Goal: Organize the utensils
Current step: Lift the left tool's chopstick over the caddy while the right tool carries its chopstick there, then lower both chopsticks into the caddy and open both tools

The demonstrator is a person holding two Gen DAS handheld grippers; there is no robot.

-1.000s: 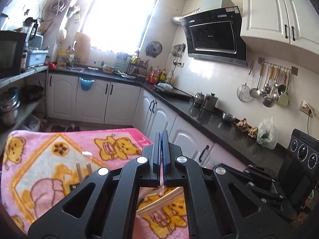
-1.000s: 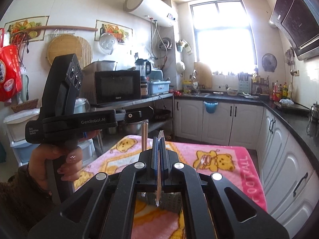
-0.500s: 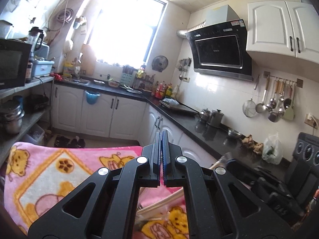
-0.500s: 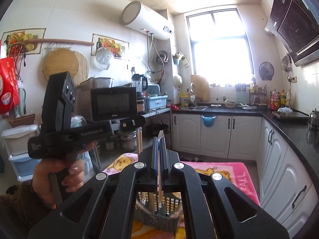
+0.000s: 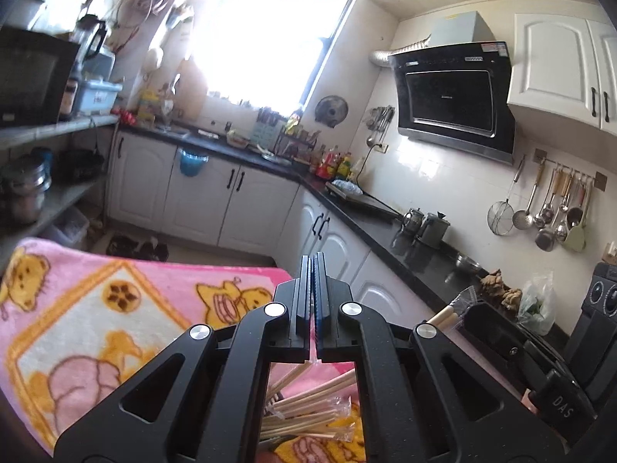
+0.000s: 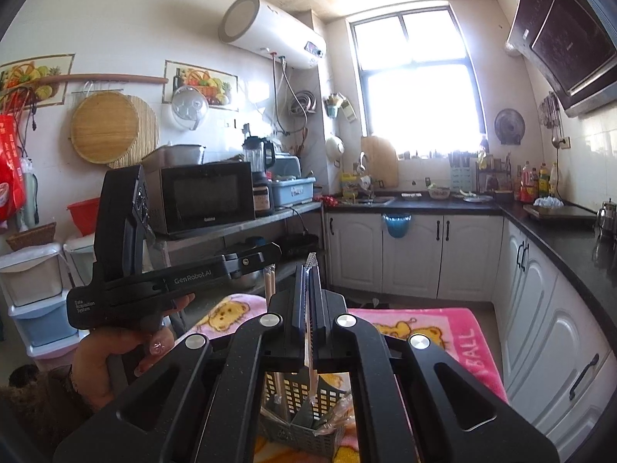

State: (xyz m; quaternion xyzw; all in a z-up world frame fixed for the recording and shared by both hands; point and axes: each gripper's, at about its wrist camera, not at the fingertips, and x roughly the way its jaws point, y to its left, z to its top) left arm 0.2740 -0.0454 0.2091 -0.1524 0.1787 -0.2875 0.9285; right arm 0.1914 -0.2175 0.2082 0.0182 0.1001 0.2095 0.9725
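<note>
A thin pale wooden chopstick in a clear wrapper (image 6: 311, 362) is pinched upright in the right gripper (image 6: 307, 301), its lower end hanging over the grey slotted plastic utensil basket (image 6: 299, 420) on the pink bear-print blanket (image 6: 443, 332), so the step in hand looks like dropping it in. The next move calls for lowering the tip into a compartment before the jaws part. The left gripper (image 5: 313, 301) is pressed together on nothing visible, above loose wrapped chopsticks (image 5: 308, 409) near the blanket's near edge.
</note>
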